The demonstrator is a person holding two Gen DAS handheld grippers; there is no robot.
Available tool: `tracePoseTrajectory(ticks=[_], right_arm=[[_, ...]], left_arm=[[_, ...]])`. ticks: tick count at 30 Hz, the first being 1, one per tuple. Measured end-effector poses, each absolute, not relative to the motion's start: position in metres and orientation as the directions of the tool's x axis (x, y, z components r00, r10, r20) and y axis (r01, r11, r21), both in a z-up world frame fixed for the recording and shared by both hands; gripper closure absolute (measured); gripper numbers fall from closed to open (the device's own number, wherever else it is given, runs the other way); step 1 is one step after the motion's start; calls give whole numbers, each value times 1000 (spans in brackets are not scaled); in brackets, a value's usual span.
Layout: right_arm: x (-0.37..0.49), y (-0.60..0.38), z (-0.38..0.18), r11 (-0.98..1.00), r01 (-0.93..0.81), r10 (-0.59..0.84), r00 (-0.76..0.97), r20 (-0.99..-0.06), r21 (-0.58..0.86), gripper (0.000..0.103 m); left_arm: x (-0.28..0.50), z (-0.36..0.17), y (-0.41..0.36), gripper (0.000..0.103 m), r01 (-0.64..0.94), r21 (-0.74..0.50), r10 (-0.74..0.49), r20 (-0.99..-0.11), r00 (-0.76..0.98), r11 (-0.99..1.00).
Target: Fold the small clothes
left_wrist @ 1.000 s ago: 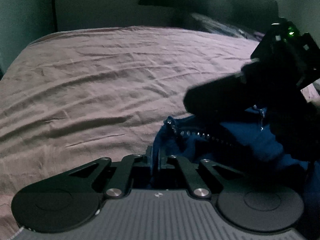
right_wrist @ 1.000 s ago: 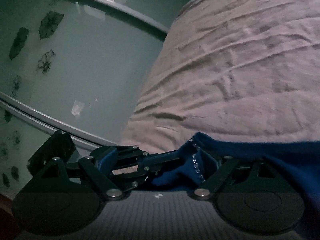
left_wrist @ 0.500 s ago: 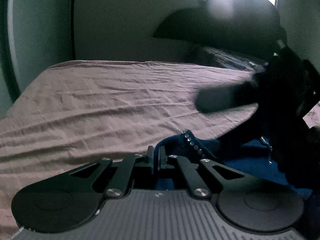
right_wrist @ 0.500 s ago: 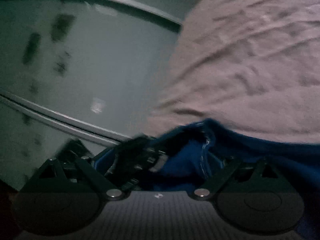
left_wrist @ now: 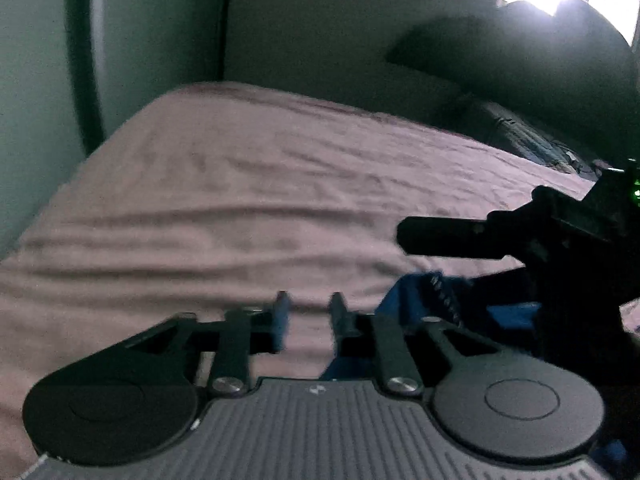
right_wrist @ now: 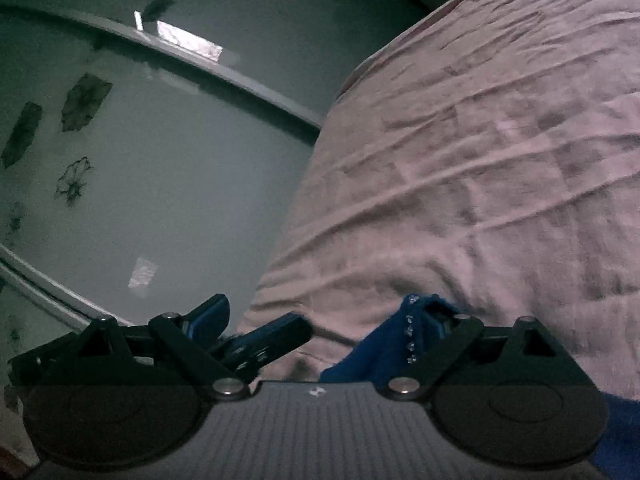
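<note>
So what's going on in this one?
A person with two handheld grippers is folding a small blue garment on a pink bedsheet. The left gripper is opening with only sheet between its fingers. The right gripper stands wide open, the garment's studded edge draped by one finger.

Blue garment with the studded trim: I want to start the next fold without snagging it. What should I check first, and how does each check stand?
1. Cloth out of the left gripper: ok; its jaws are opening, with only the wrinkled pink bed sheet between them.
2. Grip let go by the right gripper: ok; jaws wide apart.
3. The blue studded garment free of the right gripper: not ok; it drapes against one finger.
4. Garment lying flat: cannot tell; mostly hidden.
5. Bare sheet ahead to fold on: ok.
</note>
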State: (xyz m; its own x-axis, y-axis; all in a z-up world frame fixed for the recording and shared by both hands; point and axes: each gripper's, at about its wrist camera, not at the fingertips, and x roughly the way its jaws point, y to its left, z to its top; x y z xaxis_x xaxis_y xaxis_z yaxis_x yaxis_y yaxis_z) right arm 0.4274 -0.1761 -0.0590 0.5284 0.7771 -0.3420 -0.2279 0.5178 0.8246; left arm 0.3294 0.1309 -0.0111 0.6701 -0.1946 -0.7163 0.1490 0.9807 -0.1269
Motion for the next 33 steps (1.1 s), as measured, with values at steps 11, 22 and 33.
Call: tracePoseTrajectory(ticks=[11, 22, 33], right_arm=[[359, -186, 0, 815, -265, 564, 568, -600, 515, 8], [245, -230, 3, 935, -274, 355, 681, -641, 226, 8], [176, -284, 28, 995, 22, 25, 880, -475, 95, 8]], left_arm=[[309, -32, 156, 55, 141, -372, -389, -761, 519, 917], [289, -6, 151, 98, 95, -222, -222, -668, 710, 970], [284, -10, 159, 70, -5, -70, -44, -680, 732, 998]])
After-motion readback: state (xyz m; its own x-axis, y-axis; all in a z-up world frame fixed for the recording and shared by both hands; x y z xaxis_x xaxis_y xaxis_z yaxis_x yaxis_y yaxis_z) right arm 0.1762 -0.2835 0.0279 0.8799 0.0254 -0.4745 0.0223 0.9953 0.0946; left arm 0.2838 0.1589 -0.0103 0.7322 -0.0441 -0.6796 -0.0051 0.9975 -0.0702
